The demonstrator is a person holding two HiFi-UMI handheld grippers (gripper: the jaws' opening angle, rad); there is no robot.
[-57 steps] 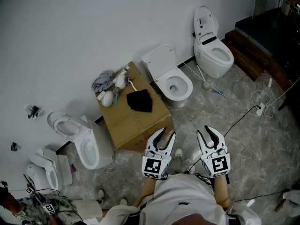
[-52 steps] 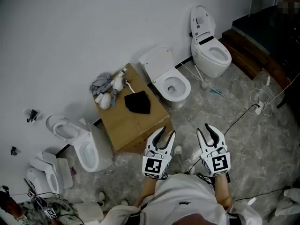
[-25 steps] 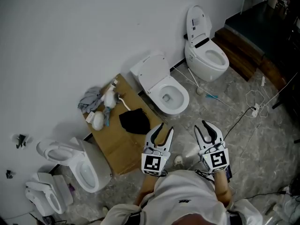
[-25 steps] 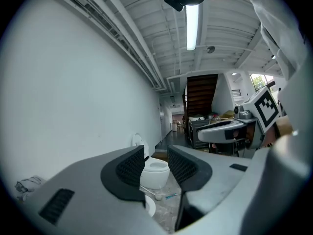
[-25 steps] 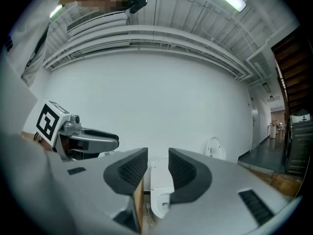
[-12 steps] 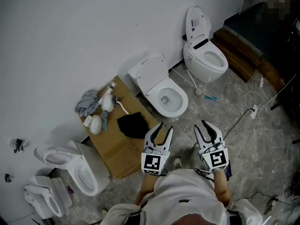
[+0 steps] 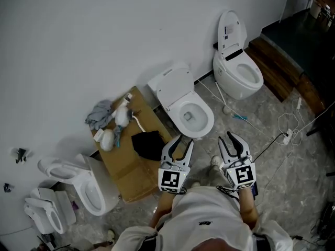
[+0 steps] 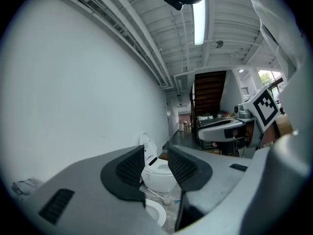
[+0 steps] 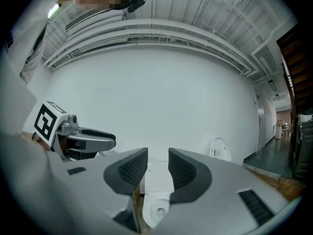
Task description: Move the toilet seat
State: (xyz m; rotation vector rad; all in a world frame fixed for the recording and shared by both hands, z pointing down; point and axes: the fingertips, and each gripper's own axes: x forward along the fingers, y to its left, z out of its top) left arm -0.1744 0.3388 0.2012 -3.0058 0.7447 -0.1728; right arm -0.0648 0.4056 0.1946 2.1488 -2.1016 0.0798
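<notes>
A white toilet point(image 7: 196, 120) stands against the wall ahead of me, its lid point(image 7: 171, 86) raised and its bowl uncovered. My left gripper point(image 7: 182, 141) hovers just short of the bowl's near rim, over the edge of a cardboard box. My right gripper point(image 7: 233, 137) hangs to the right of the bowl over the floor. Both are shut with nothing in them. The right gripper view shows this toilet point(image 9: 157, 199) straight past the right gripper point(image 9: 157, 166). In the left gripper view the left gripper point(image 8: 156, 164) frames a second toilet point(image 8: 157, 176).
A second white toilet point(image 7: 238, 72) with its lid up stands further right along the wall. A cardboard box point(image 7: 131, 166) bearing a black cloth point(image 7: 148, 143) and rags sits left of the toilet. More toilets point(image 7: 91, 195) lie at far left. Cables point(image 7: 285, 136) trail over the stone floor.
Both grippers have travelled forward together toward the middle toilet, which now sits closer to their tips. The jaws have stayed as they were.
</notes>
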